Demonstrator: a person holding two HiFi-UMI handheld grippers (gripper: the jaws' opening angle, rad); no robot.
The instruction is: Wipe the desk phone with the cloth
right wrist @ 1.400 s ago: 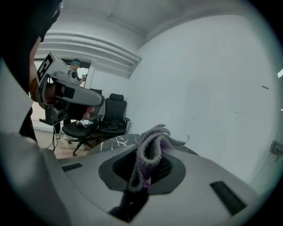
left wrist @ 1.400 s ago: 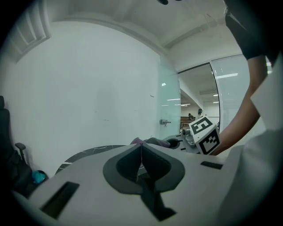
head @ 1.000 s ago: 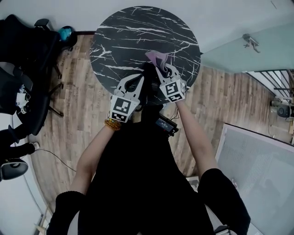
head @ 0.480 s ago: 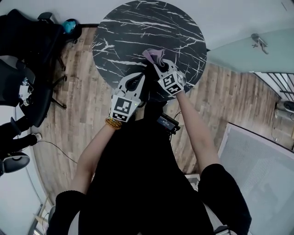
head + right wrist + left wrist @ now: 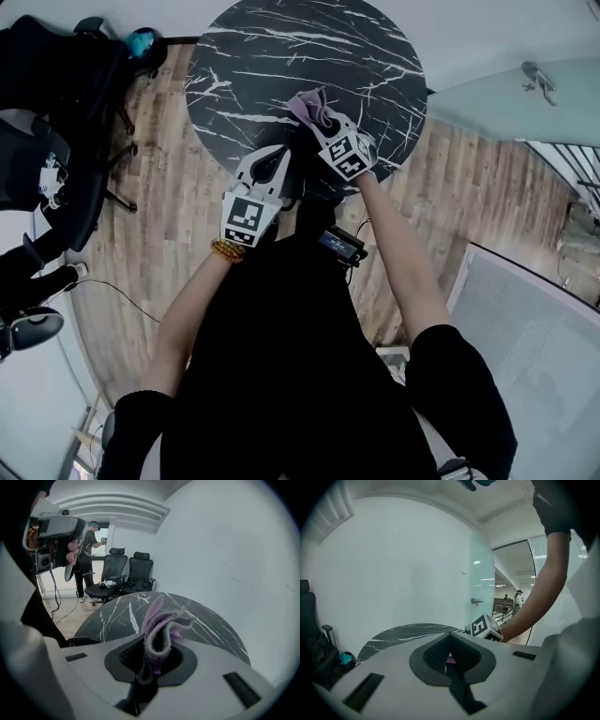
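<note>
A round table (image 5: pixel 281 56), black marble-look top veined in white, stands on a wood-plank floor (image 5: pixel 169 216). At its near rim sits a black desk phone (image 5: pixel 312 176), mostly covered from above, with a coiled cord (image 5: pixel 83 641) showing at the edge. On the floor to the left stand black office chairs (image 5: pixel 56 141), and a thin cable (image 5: pixel 112 300) trails across the planks.

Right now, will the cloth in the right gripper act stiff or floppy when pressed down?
Probably floppy: the cloth folds and bunches where the right gripper pinches it. Likely light, since its free ends stand up unsupported. Its fuzzy knit should grip, not slip.
</note>
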